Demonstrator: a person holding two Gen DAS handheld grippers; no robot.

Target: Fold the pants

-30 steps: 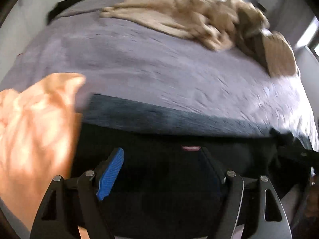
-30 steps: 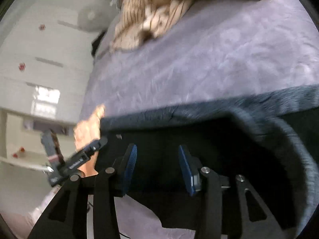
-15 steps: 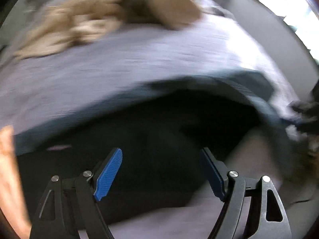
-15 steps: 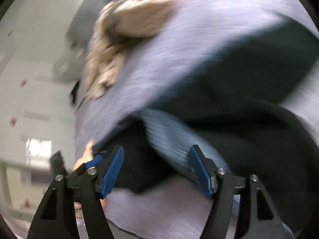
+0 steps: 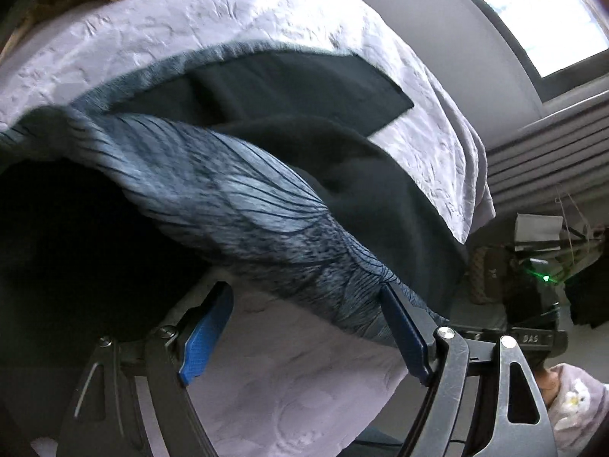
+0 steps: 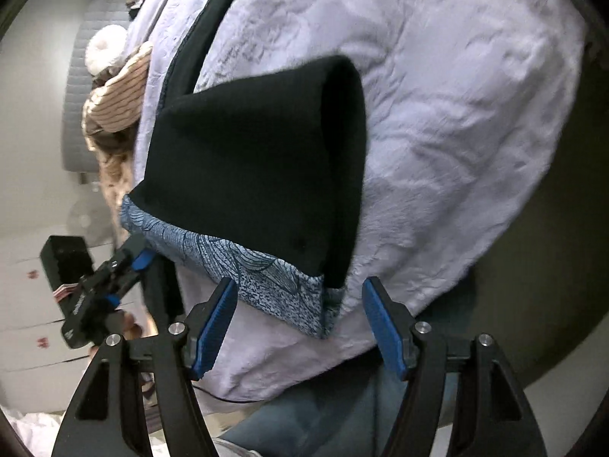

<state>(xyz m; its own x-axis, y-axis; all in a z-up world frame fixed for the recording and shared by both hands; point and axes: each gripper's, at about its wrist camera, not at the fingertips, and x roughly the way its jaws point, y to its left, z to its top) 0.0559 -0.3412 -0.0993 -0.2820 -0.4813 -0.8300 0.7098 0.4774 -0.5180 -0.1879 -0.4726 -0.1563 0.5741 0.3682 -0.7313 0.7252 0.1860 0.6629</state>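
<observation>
Black pants (image 5: 361,198) with a blue patterned waistband (image 5: 243,198) lie folded on a lilac bed cover (image 5: 297,381). In the right wrist view the pants (image 6: 251,163) form a black fold with the blue band (image 6: 262,278) along its near edge. My left gripper (image 5: 308,327) is open just in front of the band; its right pad touches the band's corner. My right gripper (image 6: 300,323) is open at the band's near corner, holding nothing. The left gripper also shows in the right wrist view (image 6: 114,278) at the band's far end.
A tan striped garment (image 6: 118,95) is piled at the far side of the bed. A window (image 5: 540,11) and a radiator (image 5: 548,160) are beyond the bed's edge. White drawers (image 6: 30,304) stand to the left. My blue-jeaned leg (image 6: 323,415) is below.
Both grippers swung round and pulled back to the bed's near edge. The pants now lie folded over with the blue band toward me. Both grippers are open.
</observation>
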